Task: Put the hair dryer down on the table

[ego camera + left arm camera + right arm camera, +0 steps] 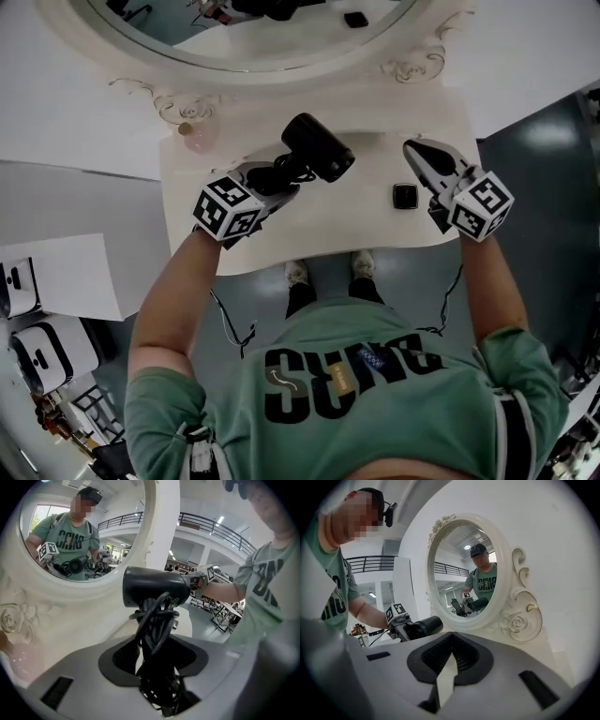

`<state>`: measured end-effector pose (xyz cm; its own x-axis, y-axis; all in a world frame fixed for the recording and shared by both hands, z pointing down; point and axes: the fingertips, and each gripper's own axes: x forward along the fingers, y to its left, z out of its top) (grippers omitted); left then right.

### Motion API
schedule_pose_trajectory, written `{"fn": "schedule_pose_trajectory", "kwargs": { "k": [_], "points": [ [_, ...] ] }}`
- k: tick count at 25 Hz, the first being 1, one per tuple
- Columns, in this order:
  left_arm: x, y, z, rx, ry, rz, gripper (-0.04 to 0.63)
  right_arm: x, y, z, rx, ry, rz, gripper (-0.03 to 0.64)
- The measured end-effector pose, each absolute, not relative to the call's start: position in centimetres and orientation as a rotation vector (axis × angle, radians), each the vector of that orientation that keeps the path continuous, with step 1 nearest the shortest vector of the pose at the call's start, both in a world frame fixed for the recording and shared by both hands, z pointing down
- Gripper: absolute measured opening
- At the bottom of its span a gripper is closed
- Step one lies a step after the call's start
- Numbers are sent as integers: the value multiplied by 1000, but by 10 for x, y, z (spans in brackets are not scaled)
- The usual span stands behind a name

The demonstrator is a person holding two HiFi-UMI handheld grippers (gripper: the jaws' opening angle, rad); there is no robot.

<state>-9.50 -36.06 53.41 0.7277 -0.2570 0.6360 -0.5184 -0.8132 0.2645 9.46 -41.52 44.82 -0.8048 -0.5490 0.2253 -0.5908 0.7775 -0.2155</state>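
Room lay open on the table (309, 234) beneath the hair dryer (319, 147) my left gripper (284, 178) clamped; my right gripper (418, 151) stood closed, empty.

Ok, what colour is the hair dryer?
The hair dryer is black, cord included; the left gripper view shows it best.

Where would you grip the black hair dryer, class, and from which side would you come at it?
Grip the hair dryer by its handle, coming from the handle's free end, opposite the barrel. The handle is narrow, with the cord wound round it, so jaws can span it; the barrel is wide and round. The left gripper is shut there.
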Motion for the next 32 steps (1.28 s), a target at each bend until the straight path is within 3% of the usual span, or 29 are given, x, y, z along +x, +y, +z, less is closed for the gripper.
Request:
{"fn": "schedule_pose_trajectory", "kwargs": {
  "k": [13,32],
  "points": [
    [-79,-354,647,2385,-504,1022,189,85,-415,520,870,-2772,493,-6],
    [-75,-359,691,2300,-456,1139,190,87,-407,545,864,-2760,534,-6]
  ]
}}
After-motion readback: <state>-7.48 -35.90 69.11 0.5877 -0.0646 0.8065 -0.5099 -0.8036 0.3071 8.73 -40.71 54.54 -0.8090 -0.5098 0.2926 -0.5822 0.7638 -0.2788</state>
